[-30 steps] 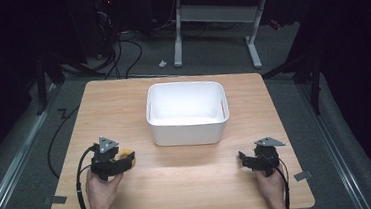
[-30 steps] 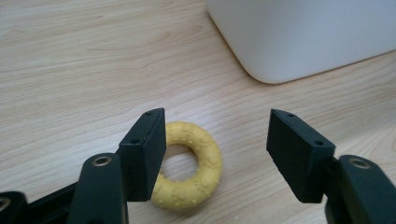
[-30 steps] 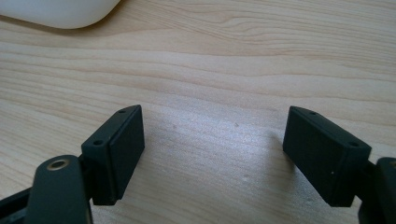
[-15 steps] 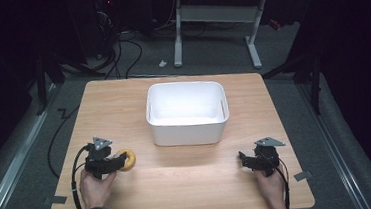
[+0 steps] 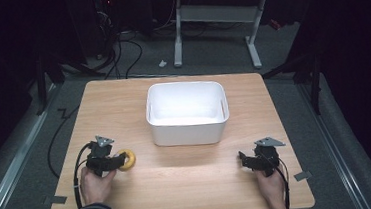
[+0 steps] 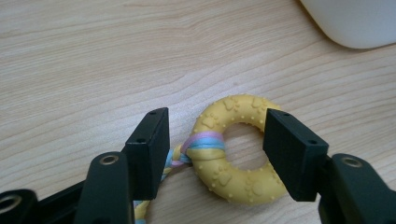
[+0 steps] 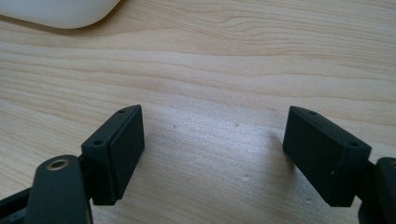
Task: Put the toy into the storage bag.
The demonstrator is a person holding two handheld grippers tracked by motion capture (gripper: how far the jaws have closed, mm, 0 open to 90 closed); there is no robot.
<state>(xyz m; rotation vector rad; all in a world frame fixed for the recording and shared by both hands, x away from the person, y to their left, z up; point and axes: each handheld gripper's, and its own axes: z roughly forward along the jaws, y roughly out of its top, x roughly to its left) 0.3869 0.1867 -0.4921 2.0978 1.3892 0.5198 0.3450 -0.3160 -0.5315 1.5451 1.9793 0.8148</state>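
Observation:
A yellow rubber ring toy (image 5: 131, 160) with paw prints and a pastel rope tied through it lies flat on the wooden table (image 5: 180, 185) at the near left. My left gripper (image 5: 120, 161) is open, one jaw on each side of the ring (image 6: 233, 186). The rope trails back under the left gripper (image 6: 215, 135). The right jaw stands at the ring's outer edge, and the left jaw is a little apart from it. My right gripper (image 5: 243, 159) rests at the near right, open over bare wood (image 7: 212, 140).
A white rectangular bin (image 5: 188, 129) stands at the table's middle, beyond both grippers; its corner shows in the left gripper view (image 6: 355, 23) and the right gripper view (image 7: 56, 11). Floor cables and a desk frame lie beyond the far edge.
The left hand has drawn slightly back to the left, and the yellow ring now shows more fully on the table in front of its jaws. The right gripper has not moved.

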